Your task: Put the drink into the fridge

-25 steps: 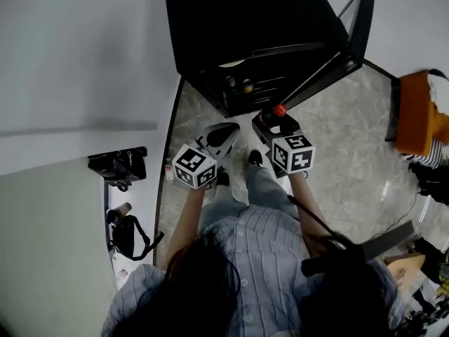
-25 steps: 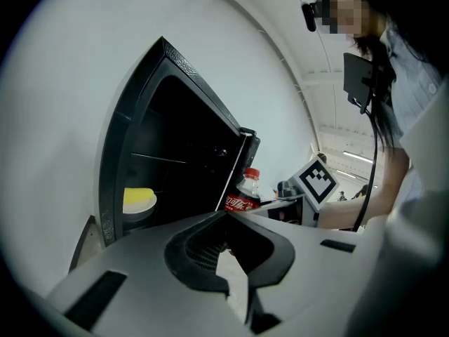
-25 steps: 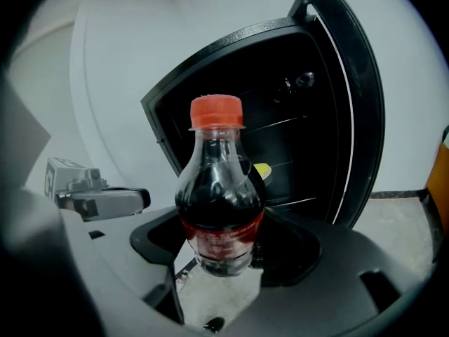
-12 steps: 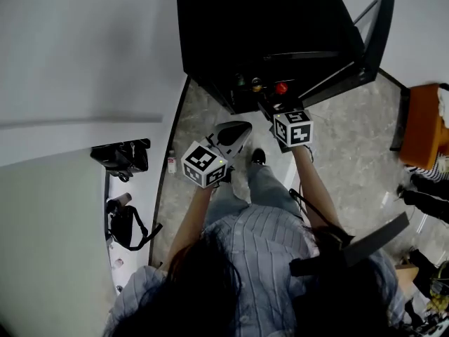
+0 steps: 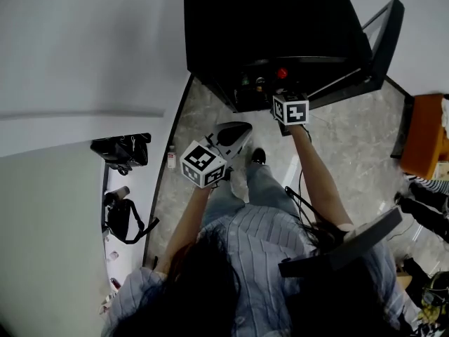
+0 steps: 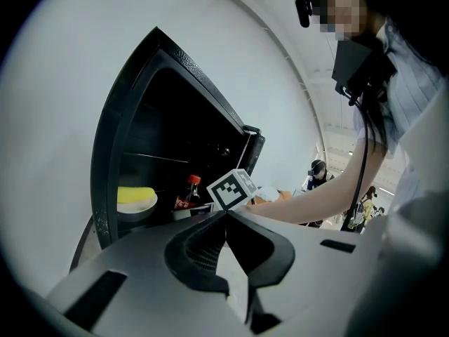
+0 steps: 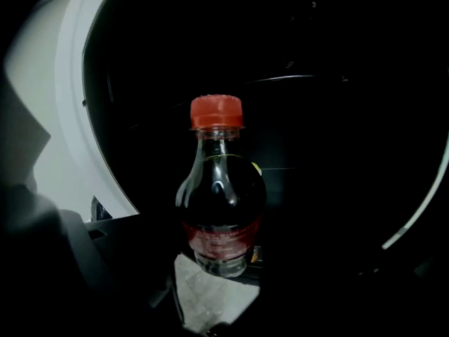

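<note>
Right gripper view: the drink bottle stands upright, red cap at 12 o'clock, grasped by the right hand-held gripper at the dark mouth of the open fridge. Head view puts the left hand-held gripper at 8 o'clock from the right one, clenched on nothing, above the floor

Right arm on my end is stretched way out to the far side, with the right gripper clamped on the bottle low down, holding it upright. Left arm is bent and nearer in, and the left gripper has its jaws pressed together at the tips with nothing between them.
</note>
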`<state>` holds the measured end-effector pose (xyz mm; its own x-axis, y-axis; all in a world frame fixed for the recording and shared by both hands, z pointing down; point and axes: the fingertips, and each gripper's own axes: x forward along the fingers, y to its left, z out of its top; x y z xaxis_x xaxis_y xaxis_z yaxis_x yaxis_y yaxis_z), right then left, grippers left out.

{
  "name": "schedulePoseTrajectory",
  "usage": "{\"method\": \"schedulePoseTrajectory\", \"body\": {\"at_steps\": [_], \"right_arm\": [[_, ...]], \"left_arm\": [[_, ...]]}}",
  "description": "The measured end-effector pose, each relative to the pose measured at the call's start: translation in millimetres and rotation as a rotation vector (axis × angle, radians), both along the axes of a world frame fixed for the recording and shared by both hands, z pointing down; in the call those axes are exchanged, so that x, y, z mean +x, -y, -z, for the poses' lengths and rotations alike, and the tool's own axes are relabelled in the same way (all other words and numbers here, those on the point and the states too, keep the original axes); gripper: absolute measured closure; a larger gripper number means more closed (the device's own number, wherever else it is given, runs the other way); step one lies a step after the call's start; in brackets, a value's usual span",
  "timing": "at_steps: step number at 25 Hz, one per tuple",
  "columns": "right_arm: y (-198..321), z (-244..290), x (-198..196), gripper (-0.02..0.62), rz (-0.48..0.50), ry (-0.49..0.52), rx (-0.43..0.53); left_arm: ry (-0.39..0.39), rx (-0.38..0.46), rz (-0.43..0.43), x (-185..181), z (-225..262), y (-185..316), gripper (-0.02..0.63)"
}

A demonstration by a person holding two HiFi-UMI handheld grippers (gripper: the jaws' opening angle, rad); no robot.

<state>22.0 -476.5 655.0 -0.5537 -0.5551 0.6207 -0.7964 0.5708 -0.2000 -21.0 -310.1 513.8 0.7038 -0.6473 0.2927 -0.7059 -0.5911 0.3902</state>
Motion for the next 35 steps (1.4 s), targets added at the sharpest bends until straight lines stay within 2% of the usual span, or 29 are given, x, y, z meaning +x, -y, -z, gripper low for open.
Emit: {"method": "schedulePoseTrajectory", "body": {"at_steps": [3, 9, 17, 23, 31, 35], "right_arm": [[12, -9, -5, 0.298, 0.004, -0.021, -0.004], [41, -20, 0, 0.298, -0.071, -0.014, -0.034], [55, -22, -4, 0.298, -0.053, -0.033, 0.074], [47, -22, -8, 0.298, 0.002, -0.058, 0.176], [46, -23, -9, 0.298, 0.04, -0.047, 0.204], [43, -27, -12, 0.298, 0.122, -0.13, 0.253]], "left_arm": [[0.01, -0.011, -0.004, 1, -4, -2, 0.598], [0.009, -0.019, -0.006, 5, -3, -4, 0.598], [0.016, -0.035, 0.034, -10, -4, -2, 0.598], [0.018, -0.034, 0.032, -10, -4, 2, 0.598], [0.01, -0.036, 0.05, -14, -2, 1, 0.598], [0.018, -0.047, 0.07, -24, -3, -1, 0.598]]}}
